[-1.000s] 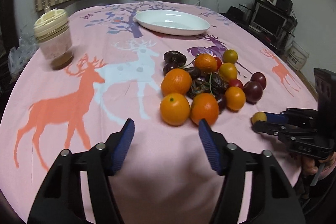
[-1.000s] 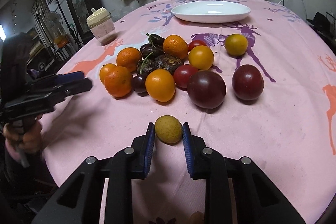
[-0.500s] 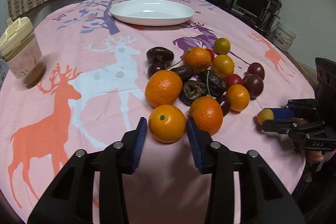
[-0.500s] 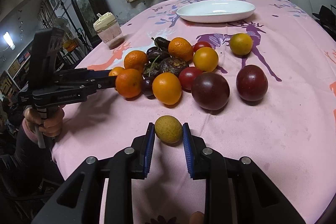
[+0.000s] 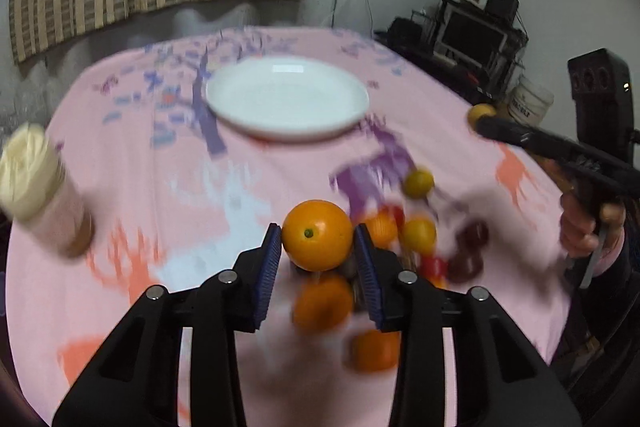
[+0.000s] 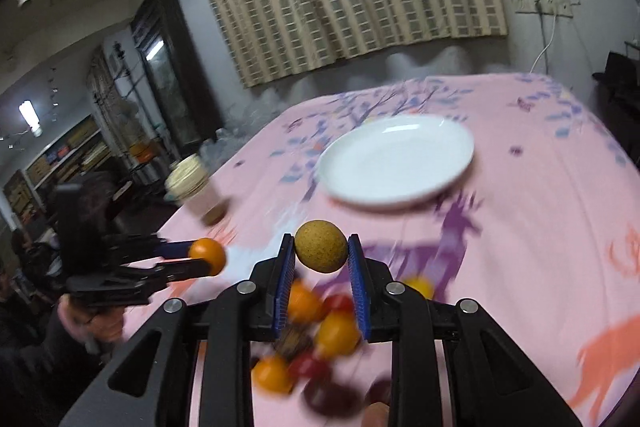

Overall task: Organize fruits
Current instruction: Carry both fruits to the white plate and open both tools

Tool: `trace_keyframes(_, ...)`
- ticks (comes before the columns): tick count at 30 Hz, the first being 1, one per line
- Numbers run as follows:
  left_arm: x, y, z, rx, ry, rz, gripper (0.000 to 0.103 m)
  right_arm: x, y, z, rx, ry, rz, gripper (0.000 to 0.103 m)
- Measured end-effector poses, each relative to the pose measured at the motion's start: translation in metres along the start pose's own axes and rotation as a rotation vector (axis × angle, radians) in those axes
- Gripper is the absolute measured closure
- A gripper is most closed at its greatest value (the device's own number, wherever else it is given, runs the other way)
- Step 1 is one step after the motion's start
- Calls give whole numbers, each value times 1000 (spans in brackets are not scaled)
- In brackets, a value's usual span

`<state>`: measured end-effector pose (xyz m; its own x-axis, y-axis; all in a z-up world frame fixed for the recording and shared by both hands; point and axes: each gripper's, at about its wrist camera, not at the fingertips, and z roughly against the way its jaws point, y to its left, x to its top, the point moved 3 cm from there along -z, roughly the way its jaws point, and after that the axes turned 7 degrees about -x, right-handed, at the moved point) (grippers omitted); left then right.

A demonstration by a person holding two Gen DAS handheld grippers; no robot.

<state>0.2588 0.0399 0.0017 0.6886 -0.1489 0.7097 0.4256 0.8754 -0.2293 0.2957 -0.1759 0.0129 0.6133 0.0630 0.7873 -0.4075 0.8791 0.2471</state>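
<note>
My left gripper [image 5: 318, 241] is shut on an orange [image 5: 317, 235] and holds it above the pile of fruit [image 5: 416, 239]. It also shows in the right wrist view [image 6: 200, 263], at the left. My right gripper [image 6: 321, 251] is shut on a small brownish-yellow fruit [image 6: 321, 246], raised above the pile [image 6: 320, 339]. It shows in the left wrist view [image 5: 482, 119] at the right. A white plate [image 5: 287, 98] sits empty further back on the pink cloth; it also shows in the right wrist view [image 6: 396, 159].
A lidded jar [image 5: 38, 187] stands at the table's left side; it also shows in the right wrist view [image 6: 198, 189]. The pink deer tablecloth [image 5: 168, 155] covers the table. Electronics and a bucket [image 5: 530, 103] stand beyond the right edge.
My left gripper has shut on the orange and lifted it off the cloth. My right gripper has lifted the small fruit. Both now sit higher, closer to the plate.
</note>
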Motion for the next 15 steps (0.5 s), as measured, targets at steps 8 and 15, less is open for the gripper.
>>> trace_keyframes(8,108,48,-128,77,78,92,66,62,-43,-146,-95,151,-48,76)
trace_keyframes(15,117,67,-172,152,139,119,61,57,-53,-192,-157,260,24,61)
